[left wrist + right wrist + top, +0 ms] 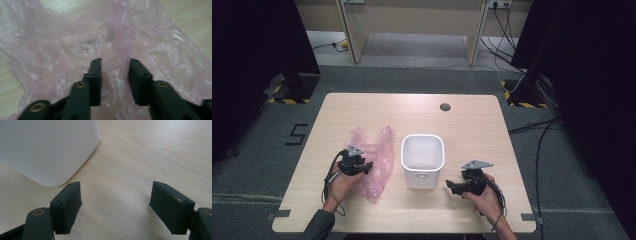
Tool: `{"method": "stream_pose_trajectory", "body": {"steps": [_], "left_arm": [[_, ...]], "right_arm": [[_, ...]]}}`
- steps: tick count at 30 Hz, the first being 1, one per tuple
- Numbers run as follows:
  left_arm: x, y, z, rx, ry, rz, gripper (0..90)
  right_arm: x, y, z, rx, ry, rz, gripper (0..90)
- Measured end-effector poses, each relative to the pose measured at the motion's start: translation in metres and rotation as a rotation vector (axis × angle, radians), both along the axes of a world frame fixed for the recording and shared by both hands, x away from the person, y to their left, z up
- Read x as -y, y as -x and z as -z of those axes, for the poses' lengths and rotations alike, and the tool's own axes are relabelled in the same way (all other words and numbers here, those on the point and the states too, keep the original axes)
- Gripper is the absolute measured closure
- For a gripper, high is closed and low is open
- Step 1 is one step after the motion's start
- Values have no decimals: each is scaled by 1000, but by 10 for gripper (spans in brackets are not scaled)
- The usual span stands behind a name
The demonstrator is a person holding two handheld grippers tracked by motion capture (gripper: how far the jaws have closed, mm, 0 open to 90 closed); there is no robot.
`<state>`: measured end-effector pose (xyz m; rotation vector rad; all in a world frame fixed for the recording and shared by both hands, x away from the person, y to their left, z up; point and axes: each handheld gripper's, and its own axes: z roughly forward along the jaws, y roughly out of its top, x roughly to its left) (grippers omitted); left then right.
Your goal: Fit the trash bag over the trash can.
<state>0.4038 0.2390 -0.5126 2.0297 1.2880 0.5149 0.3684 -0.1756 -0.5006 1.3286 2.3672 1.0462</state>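
A: High view first: a thin pink plastic bag (373, 161) lies crumpled on the counter (472, 125), just left of a white plastic bin (422, 160) that stands upright and open near the middle. The left gripper (362, 166) sits over the bag's near half.

B: Is the bag gripped?

A: Left gripper view has the jaws partly closed, a narrow gap between them with a fold of film rising in that gap. Whether the pads pinch it, I cannot tell; the film looks slack.

B: And the other hand?

A: The right gripper (453, 187) hovers just right of the bin's near corner. Right gripper view shows its jaws well apart with bare wood between them and nothing held.

B: So which step is this?

A: I judge it as the pick-up of the bag, probably to line the bin. The next move calls for a firm pinch on one layer near the bag's mouth, then a lift clear of the wood.

B: Room to work?

A: Plenty. The far half of the counter is bare apart from a small cable hole (445, 106), and there is free wood to the right of the bin. The bag's near tip lies close to the near edge, and the bin is just beside it, so a careless sweep rightward could nudge the bin.
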Motion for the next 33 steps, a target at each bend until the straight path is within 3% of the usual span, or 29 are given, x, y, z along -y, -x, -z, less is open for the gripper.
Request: {"method": "stream_pose_trajectory", "body": {"steps": [3, 5, 10, 14, 19, 20, 26, 28, 29, 31, 33], "left_arm": [[-3, 0, 1, 11, 19, 17, 828], [-5, 0, 2, 18, 24, 20, 874], [-9, -1, 0, 22, 59, 18, 896], [-10, 1, -12, 55, 90, 20, 896], [-9, 6, -45, 139, 135, 41, 896], [-9, 8, -56, 170, 145, 47, 896], [-10, 8, -106, 290, 199, 49, 897], [-8, 7, -112, 303, 203, 54, 897], [-3, 6, -132, 341, 209, 69, 897], [3, 6, -149, 370, 222, 85, 897], [11, 6, -161, 390, 230, 104, 896]], "right_arm": [[-1, 1, 0, 0, -1, -1, 251], [-1, 0, 0, -3, -1, 1, 252], [0, -1, 1, -5, -5, 3, 252], [2, -1, 0, 1, -8, 6, 251], [5, -2, -6, 14, -22, 20, 252], [5, -2, -7, 23, -26, 21, 252], [14, -1, -37, 79, -89, 42, 252], [15, -1, -45, 99, -106, 45, 252], [16, -2, -61, 134, -118, 41, 252], [17, -2, -73, 156, -124, 42, 252], [17, -4, -95, 185, -152, 40, 252]]}}
